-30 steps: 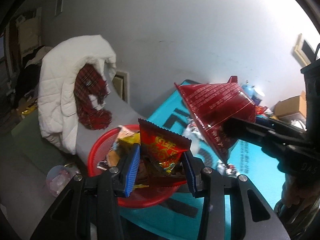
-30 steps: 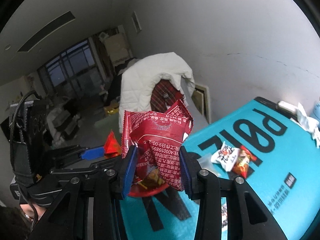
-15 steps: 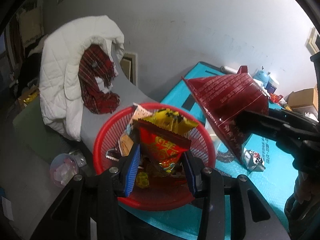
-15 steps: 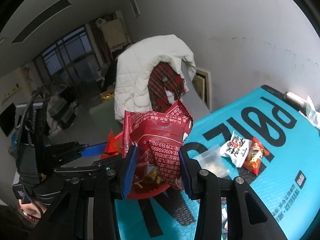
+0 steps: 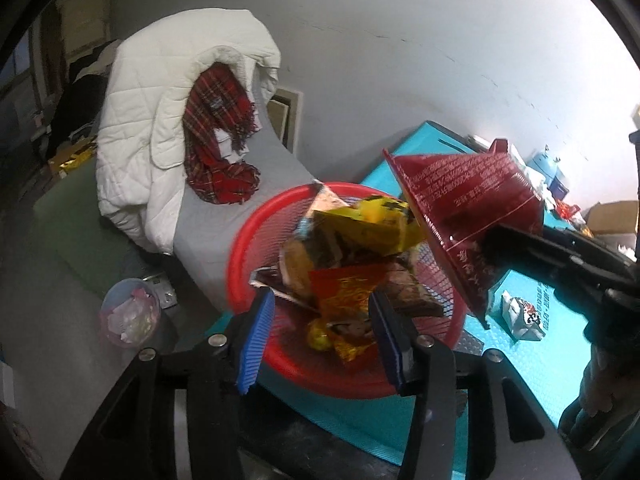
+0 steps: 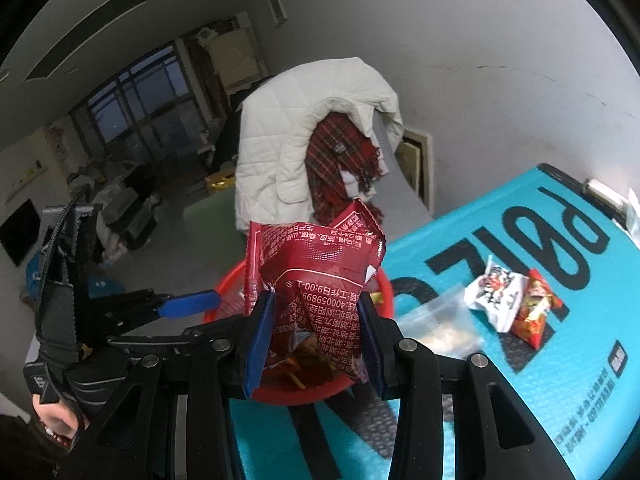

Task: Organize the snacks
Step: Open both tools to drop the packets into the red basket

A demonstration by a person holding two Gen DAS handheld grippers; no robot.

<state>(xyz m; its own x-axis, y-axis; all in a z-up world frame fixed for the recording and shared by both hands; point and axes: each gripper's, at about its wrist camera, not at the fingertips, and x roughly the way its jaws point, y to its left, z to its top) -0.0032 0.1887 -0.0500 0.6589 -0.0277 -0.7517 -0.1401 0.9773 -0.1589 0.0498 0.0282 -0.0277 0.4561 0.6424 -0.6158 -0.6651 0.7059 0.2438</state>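
A red mesh basket full of snack packets sits at the edge of the teal table; it also shows in the right wrist view. My left gripper is open above the basket, and a red-and-yellow packet lies loose between its blue pads on the pile. My right gripper is shut on a dark red snack bag, held over the basket's right side; the bag also shows in the left wrist view.
On the teal mat lie a white packet, a small red packet and a clear bag. A chair with a white coat and plaid scarf stands beside the table. A small bin is on the floor.
My left gripper has opened and let go of the red-and-yellow packet, which dropped onto the pile in the basket. Both grippers moved closer over the basket; the right still holds its bag.
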